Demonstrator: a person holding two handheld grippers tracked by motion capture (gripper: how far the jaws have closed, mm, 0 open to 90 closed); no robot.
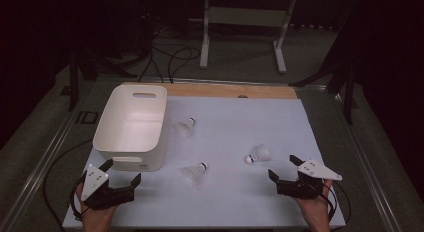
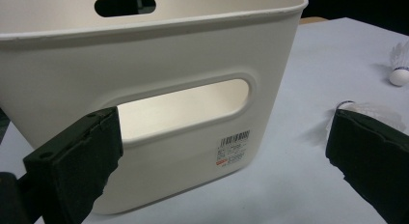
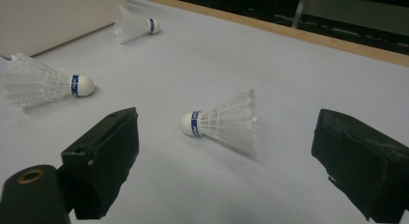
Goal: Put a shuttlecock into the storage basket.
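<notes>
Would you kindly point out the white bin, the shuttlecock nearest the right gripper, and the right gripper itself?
white bin [image 1: 150,92]: high view, far rim above the handle slot.
nearest shuttlecock [image 3: 226,120]: right gripper view, feather skirt.
right gripper [image 1: 284,167]: high view, midway between the open jaw tips.

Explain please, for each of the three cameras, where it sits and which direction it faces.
High view: above the person's side, facing forward and down on the table; both hands, left gripper and right gripper, open.
Left gripper view: on the left gripper, facing the white bin; its two black jaws show.
Right gripper view: on the right gripper, facing the nearest shuttlecock; its jaws show.
Shared: the right gripper view and the high view show all three shuttlecocks.
</notes>
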